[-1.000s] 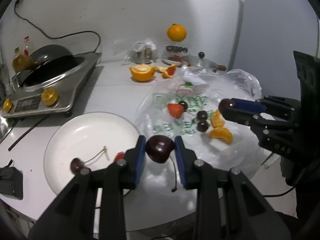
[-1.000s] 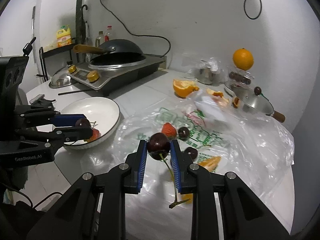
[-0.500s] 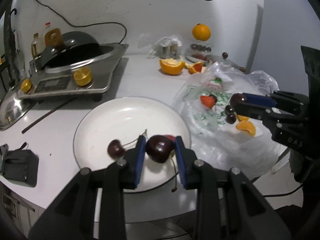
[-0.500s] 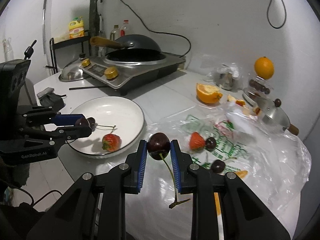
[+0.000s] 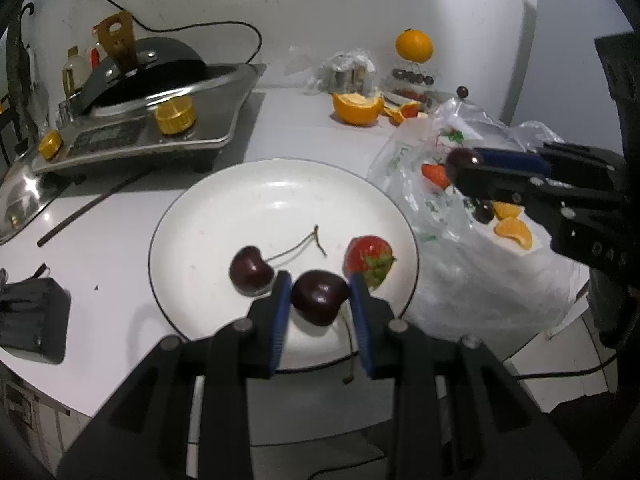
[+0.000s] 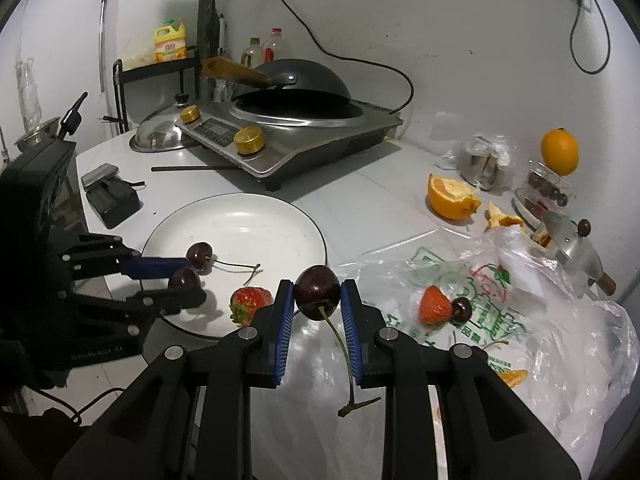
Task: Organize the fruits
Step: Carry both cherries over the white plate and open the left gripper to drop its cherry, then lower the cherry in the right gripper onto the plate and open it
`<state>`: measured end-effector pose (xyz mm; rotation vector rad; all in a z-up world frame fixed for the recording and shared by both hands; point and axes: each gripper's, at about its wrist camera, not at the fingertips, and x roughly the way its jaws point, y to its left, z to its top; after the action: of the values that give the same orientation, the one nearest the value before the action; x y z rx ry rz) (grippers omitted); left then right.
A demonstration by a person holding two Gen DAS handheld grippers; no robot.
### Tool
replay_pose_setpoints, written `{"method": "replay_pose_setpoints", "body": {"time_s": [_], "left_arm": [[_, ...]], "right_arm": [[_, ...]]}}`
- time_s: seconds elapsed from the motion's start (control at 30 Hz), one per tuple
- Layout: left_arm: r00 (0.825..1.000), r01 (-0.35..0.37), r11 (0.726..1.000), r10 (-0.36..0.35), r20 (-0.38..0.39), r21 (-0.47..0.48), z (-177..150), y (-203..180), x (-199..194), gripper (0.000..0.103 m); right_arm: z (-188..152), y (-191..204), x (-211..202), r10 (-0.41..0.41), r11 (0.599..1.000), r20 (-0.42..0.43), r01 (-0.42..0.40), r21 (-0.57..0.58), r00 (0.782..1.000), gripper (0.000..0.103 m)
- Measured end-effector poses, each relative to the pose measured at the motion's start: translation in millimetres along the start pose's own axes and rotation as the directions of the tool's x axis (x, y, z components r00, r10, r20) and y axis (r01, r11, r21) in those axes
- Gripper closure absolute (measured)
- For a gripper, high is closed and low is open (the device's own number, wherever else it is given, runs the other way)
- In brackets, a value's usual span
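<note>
The left claw (image 5: 320,300) is clamped on a dark cherry (image 5: 319,297), held over the near part of the white plate (image 5: 224,200), where another cherry (image 5: 251,270) and a strawberry (image 5: 368,258) lie. The right claw (image 6: 316,294) grips a second stemmed cherry (image 6: 317,292) above the plastic bag (image 6: 560,320) on the bench (image 5: 312,136). A strawberry (image 6: 434,305) and what seem to be orange segments (image 5: 514,232) rest on the bag.

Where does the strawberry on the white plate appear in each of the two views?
Left wrist view: the strawberry lies on the plate's right side, just above the left gripper.
Right wrist view: the strawberry lies at the plate's near edge, left of the right gripper.
Shared landmark: the white plate.
</note>
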<state>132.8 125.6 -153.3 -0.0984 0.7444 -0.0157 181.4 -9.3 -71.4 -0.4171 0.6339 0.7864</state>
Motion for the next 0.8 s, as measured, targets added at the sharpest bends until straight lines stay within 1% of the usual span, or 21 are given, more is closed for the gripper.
{"method": "replay_pose_setpoints", "body": {"time_s": [0.1,0.23,0.33,0.43,0.63,0.67,0.7,0.73,0.77,0.8], "left_arm": [[1.0,-0.007,1.0,0.007,0.004,-0.008,-2,4,1,0.073],[1.0,0.008,1.0,-0.008,-0.001,-0.025,0,8,3,0.072],[1.0,0.0,0.999,0.001,0.005,-0.038,2,11,1,0.069],[1.0,0.009,0.999,-0.008,0.02,-0.047,3,17,-5,0.069],[0.998,-0.041,0.997,0.045,0.052,-0.064,4,38,-19,0.068],[0.997,-0.048,0.996,0.052,0.055,-0.07,3,43,-21,0.063],[0.997,-0.052,0.996,0.056,0.056,-0.077,3,47,-22,0.055],[0.996,-0.053,0.995,0.059,0.062,-0.087,2,51,-24,0.041],[0.996,-0.053,0.994,0.059,0.067,-0.095,1,53,-25,0.038],[0.996,-0.051,0.993,0.058,0.07,-0.102,1,56,-26,0.038]], "right_arm": [[3,4,5,0.005,1.0,-0.002,-0.005,-0.004,1.0,0.078],[7,12,12,0.02,1.0,-0.007,-0.02,-0.014,1.0,0.078],[11,19,19,0.033,0.999,-0.014,-0.033,-0.026,0.999,0.078],[14,25,26,0.046,0.998,-0.021,-0.047,-0.034,0.999,0.078],[21,38,45,0.077,0.996,-0.039,-0.079,-0.042,0.996,0.078],[22,40,48,0.082,0.996,-0.042,-0.084,-0.043,0.996,0.078],[23,43,51,0.089,0.995,-0.044,-0.091,-0.044,0.995,0.078],[25,45,54,0.096,0.994,-0.047,-0.098,-0.046,0.994,0.078],[26,47,57,0.1,0.994,-0.049,-0.102,-0.049,0.994,0.078],[28,50,60,0.104,0.993,-0.051,-0.107,-0.052,0.993,0.078]]}}
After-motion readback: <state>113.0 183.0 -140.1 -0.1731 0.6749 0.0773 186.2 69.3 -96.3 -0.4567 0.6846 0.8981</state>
